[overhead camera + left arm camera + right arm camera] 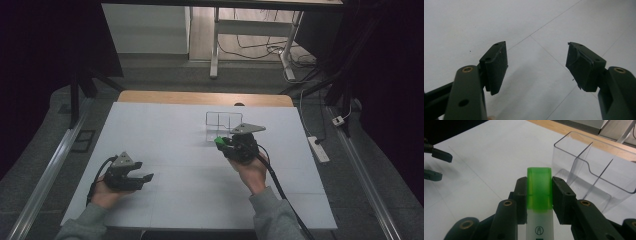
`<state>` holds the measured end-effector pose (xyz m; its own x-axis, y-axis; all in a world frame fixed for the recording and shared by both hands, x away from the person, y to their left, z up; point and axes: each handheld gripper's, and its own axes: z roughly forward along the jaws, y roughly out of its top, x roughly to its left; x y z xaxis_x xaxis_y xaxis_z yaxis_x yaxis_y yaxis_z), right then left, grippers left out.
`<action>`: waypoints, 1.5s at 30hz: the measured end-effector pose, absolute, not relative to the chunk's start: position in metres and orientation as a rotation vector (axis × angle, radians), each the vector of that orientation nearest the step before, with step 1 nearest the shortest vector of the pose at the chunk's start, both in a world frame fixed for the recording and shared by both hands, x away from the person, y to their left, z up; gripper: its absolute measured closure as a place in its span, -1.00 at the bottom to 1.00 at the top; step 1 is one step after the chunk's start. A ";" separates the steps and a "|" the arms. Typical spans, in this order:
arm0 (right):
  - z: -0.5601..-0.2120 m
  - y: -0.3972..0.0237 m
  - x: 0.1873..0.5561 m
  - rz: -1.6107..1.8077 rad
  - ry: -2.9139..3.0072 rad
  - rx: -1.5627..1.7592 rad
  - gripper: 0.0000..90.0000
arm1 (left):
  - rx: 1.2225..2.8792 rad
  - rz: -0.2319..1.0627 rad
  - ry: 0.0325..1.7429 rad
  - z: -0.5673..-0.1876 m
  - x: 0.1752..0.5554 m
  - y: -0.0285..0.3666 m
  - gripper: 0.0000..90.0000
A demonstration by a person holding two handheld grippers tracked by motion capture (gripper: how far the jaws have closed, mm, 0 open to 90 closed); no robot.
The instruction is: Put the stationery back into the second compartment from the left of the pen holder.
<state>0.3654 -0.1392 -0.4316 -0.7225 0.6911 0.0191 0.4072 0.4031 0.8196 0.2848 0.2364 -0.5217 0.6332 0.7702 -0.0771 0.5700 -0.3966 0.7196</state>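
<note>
small round bottle-shaped symbol on white body of green-capped tube (539, 220)

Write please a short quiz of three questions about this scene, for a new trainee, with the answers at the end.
1. True or false: the right gripper is shut on the green-capped tube.
2. Which thing stands just beyond that tube? A) a metal bowl B) a clear plastic organizer with compartments C) a cardboard box
3. In a few words: how do the jaws of the left gripper stand, and what is between them?

Key
1. True: its pads press on both sides of the green cap.
2. B.
3. Wide apart, with nothing between them; behind them lies the white table.
</note>
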 end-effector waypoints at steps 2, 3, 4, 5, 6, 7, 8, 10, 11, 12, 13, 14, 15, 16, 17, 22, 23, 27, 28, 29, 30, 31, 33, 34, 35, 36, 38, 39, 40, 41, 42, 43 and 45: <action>-0.430 -0.140 0.366 1.251 2.330 0.950 0.48 | 2.117 0.349 1.042 -0.522 0.285 0.236 -0.26; -0.429 -0.141 0.366 1.260 2.322 0.950 0.48 | 2.119 0.351 1.040 -0.522 0.285 0.236 -0.26; -0.429 -0.141 0.366 1.268 2.316 0.949 0.48 | 2.119 0.351 1.039 -0.522 0.285 0.236 -0.26; -0.428 -0.142 0.367 1.274 2.310 0.945 0.48 | 2.118 0.348 1.040 -0.522 0.285 0.236 -0.26; -0.427 -0.142 0.367 1.279 2.304 0.948 0.48 | 2.118 0.349 1.040 -0.522 0.285 0.236 -0.26; -0.426 -0.143 0.367 1.287 2.297 0.944 0.48 | 2.118 0.349 1.039 -0.522 0.285 0.236 -0.26; -0.425 -0.143 0.367 1.293 2.292 0.941 0.48 | 2.118 0.350 1.038 -0.522 0.285 0.236 -0.26; -0.424 -0.144 0.368 1.302 2.284 0.940 0.48 | 2.118 0.349 1.037 -0.522 0.285 0.236 -0.26; -0.423 -0.145 0.368 1.308 2.278 0.938 0.48 | 2.118 0.349 1.037 -0.522 0.285 0.236 -0.26; -0.422 -0.146 0.368 1.316 2.275 0.934 0.48 | 2.118 0.348 1.037 -0.522 0.285 0.236 -0.26; -0.421 -0.147 0.369 1.325 2.270 0.931 0.48 | 2.119 0.348 1.037 -0.522 0.285 0.236 -0.26; -0.420 -0.147 0.369 1.331 2.265 0.933 0.48 | 2.119 0.348 1.037 -0.522 0.285 0.236 -0.26; -0.420 -0.148 0.370 1.336 2.260 0.935 0.48 | 2.120 0.347 1.037 -0.522 0.285 0.236 -0.26; -0.419 -0.149 0.370 1.341 2.257 0.936 0.48 | 2.120 0.347 1.037 -0.522 0.285 0.236 -0.26; -0.419 -0.150 0.371 1.349 2.251 0.938 0.48 | 2.120 0.347 1.036 -0.522 0.285 0.236 -0.26; -0.417 -0.154 0.376 1.369 2.227 0.945 0.48 | 2.124 0.346 1.037 -0.522 0.285 0.236 -0.26; -0.417 -0.155 0.377 1.370 2.224 0.949 0.48 | 2.124 0.345 1.037 -0.522 0.286 0.236 -0.26; -0.415 -0.158 0.380 1.384 2.203 0.958 0.48 | 2.127 0.345 1.038 -0.522 0.285 0.235 -0.26; -0.415 -0.159 0.381 1.390 2.198 0.963 0.48 | 2.128 0.345 1.038 -0.523 0.285 0.235 -0.26; -0.415 -0.159 0.382 1.395 2.193 0.963 0.48 | 2.128 0.345 1.038 -0.523 0.285 0.234 -0.26; -0.414 -0.160 0.383 1.397 2.188 0.965 0.48 | 2.130 0.346 1.035 -0.523 0.286 0.234 -0.26; -0.413 -0.160 0.384 1.401 2.181 0.961 0.48 | 2.130 0.345 1.035 -0.523 0.286 0.234 -0.26; -0.411 -0.160 0.385 1.414 2.171 0.953 0.48 | 2.127 0.342 1.040 -0.523 0.286 0.234 -0.26; -0.410 -0.160 0.386 1.412 2.168 0.951 0.48 | 2.128 0.342 1.040 -0.523 0.286 0.234 -0.26; -0.408 -0.160 0.386 1.420 2.161 0.949 0.48 | 2.127 0.342 1.041 -0.523 0.286 0.234 -0.26; -0.407 -0.160 0.387 1.422 2.161 0.943 0.48 | 2.128 0.341 1.041 -0.523 0.286 0.234 -0.26; -0.406 -0.159 0.390 1.436 2.157 0.946 0.48 | 2.130 0.342 1.037 -0.523 0.286 0.234 -0.26; -0.405 -0.159 0.391 1.441 2.155 0.947 0.48 | 2.130 0.341 1.037 -0.523 0.286 0.234 -0.26; -0.405 -0.158 0.392 1.437 2.155 0.948 0.48 | 2.130 0.341 1.037 -0.523 0.287 0.234 -0.26; -0.405 -0.157 0.394 1.440 2.152 0.945 0.48 | 2.130 0.341 1.036 -0.523 0.287 0.234 -0.26; -0.405 -0.157 0.395 1.431 2.156 0.946 0.48 | 2.130 0.341 1.036 -0.523 0.287 0.234 -0.26; -0.406 -0.156 0.396 1.434 2.156 0.944 0.48 | 2.130 0.341 1.036 -0.523 0.287 0.234 -0.26; -0.406 -0.155 0.399 1.437 2.154 0.945 0.48 | 2.129 0.339 1.039 -0.523 0.287 0.235 -0.26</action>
<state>0.3986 -0.1550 -0.4056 -0.7006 0.7118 0.0507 0.3202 0.2500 0.9138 0.2866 0.2345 -0.5234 0.6386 0.7657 -0.0771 0.5729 -0.4061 0.7120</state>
